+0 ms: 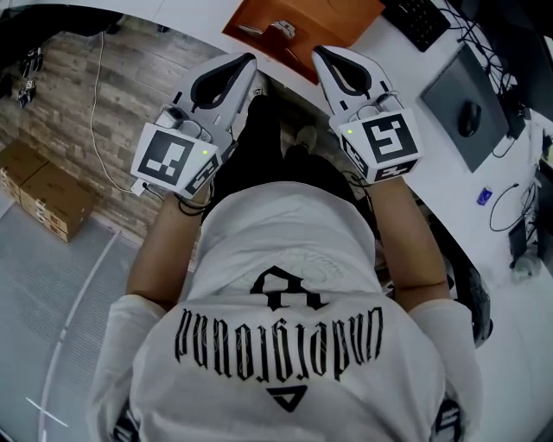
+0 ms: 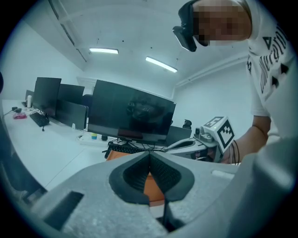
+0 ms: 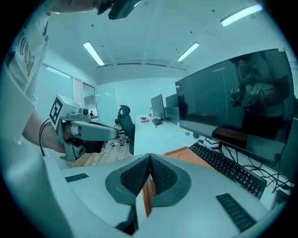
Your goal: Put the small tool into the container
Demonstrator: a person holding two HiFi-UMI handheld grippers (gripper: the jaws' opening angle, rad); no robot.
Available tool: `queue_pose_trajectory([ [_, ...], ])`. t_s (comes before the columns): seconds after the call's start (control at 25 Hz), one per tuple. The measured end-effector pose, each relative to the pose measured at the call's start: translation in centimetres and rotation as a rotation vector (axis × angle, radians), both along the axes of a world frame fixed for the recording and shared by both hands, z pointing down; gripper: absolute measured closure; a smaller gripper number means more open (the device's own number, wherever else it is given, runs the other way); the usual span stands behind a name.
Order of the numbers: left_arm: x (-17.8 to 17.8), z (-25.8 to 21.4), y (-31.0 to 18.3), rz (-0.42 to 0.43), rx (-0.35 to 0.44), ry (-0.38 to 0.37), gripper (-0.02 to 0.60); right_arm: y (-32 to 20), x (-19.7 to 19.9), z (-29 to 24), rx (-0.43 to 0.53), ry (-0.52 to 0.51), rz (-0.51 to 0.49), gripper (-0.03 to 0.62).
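Both grippers are up in front of the chest. The left gripper (image 1: 250,60) has its jaws pressed together with nothing between them, and the right gripper (image 1: 318,53) is the same, jaws together and empty. Just beyond their tips, at the near edge of the white worktop (image 1: 397,86), sits the flat orange container (image 1: 324,22). A small pale object (image 1: 282,28) lies in it, too tiny to identify.

An orange container (image 1: 304,24) is seen lying flat on the white bench (image 1: 406,82), close to the bench's edge and set at an angle to it. It is shallow and rectangular, and a black keyboard (image 1: 421,19) is found just beside it. What may be the small tool (image 1: 282,28), pale and tiny, is seen resting inside; its shape cannot be made out.
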State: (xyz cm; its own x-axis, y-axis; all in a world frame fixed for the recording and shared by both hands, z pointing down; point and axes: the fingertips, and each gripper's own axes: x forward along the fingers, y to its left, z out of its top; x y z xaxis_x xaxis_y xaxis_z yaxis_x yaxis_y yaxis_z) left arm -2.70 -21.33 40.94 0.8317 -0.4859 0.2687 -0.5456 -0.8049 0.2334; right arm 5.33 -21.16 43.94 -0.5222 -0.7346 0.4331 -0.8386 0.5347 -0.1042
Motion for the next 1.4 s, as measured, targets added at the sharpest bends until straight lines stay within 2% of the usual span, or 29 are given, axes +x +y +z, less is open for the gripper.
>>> queue_pose_trajectory([
  [0.32, 0.4, -2.1, 4.5, -0.019, 0.035, 0.016, 0.568, 3.8, -0.1, -4.4, 0.109, -0.035, -0.045, 0.579],
  [0.56, 0.9, -5.5, 8.3, -0.015, 0.101, 0.033, 0.568, 8.2, 0.6, -8.7, 0.195, -0.018, -0.099, 0.579],
  [0.72, 0.7, -7.5, 11.1, -0.041, 0.136, 0.036, 0.568, 11.9, 1.4, -12.3, 0.263, -0.028, -0.137, 0.579],
  [1.0, 0.6, -10.5, 18.3, -0.095, 0.152, 0.039, 0.569, 17.6, 3.1, -14.1, 0.278, -0.025, -0.195, 0.579],
  [1.4, -3.4, -15.0, 23.5, -0.181, 0.181, 0.011, 0.568, 23.0, 3.3, -18.9, 0.321, -0.059, -0.197, 0.579],
])
